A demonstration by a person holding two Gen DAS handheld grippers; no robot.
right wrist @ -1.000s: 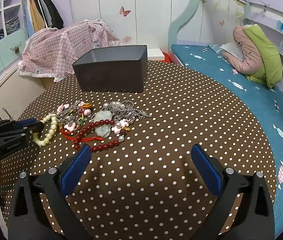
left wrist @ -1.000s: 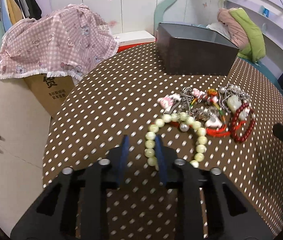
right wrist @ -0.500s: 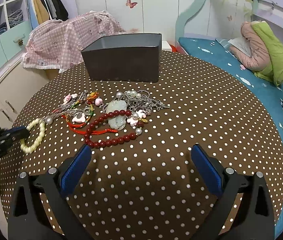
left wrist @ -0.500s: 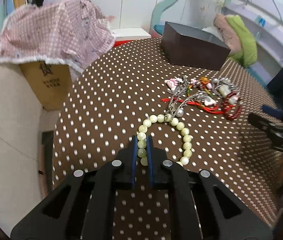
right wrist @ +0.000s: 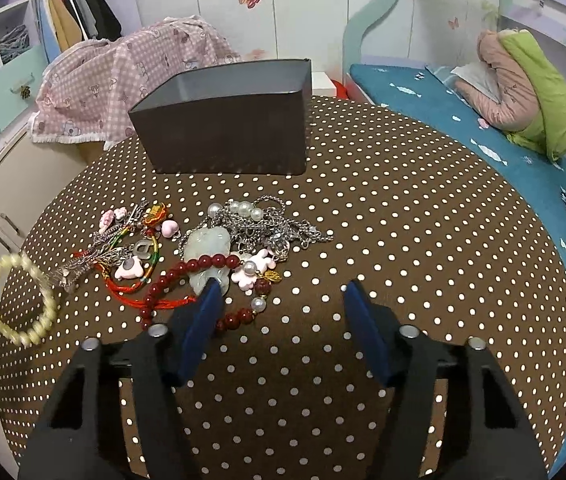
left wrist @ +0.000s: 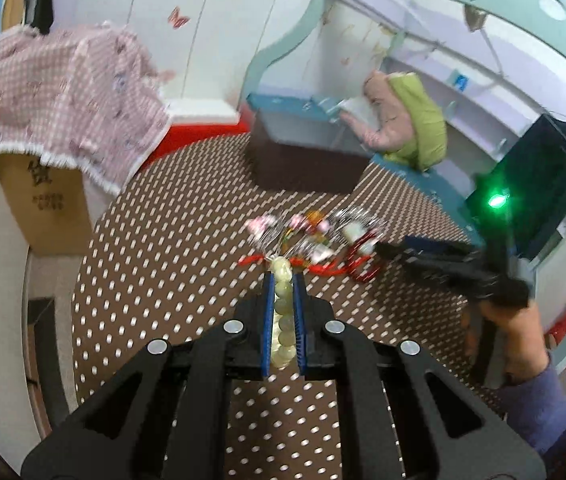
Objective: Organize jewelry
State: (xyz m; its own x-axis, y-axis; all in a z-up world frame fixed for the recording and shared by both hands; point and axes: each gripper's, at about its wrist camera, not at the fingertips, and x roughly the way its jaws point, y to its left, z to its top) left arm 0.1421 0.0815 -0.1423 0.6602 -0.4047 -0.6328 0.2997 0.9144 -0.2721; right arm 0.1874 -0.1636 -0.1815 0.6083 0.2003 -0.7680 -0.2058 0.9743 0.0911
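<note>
My left gripper (left wrist: 283, 276) is shut on a pale green bead bracelet (left wrist: 283, 312) and holds it lifted above the dotted table; the bracelet hangs from it at the far left of the right wrist view (right wrist: 23, 300). A pile of jewelry (right wrist: 203, 248) lies mid-table: a dark red bead bracelet (right wrist: 187, 276), a jade pendant (right wrist: 209, 248), silver chains (right wrist: 275, 224), pink charms and red cords. My right gripper (right wrist: 283, 292) is open and empty, just in front of the pile. A dark open box (right wrist: 227, 120) stands behind the pile.
The round table has a brown cloth with white dots (right wrist: 403, 240). A pink checked cloth (right wrist: 131, 76) covers a cardboard box beyond the table's far left. A blue bed (right wrist: 463, 120) with a pink-green bundle lies to the right.
My left gripper closed on the pale green bracelet and lifted it off the table, away from the pile. My right gripper moved forward to the pile, still open.
</note>
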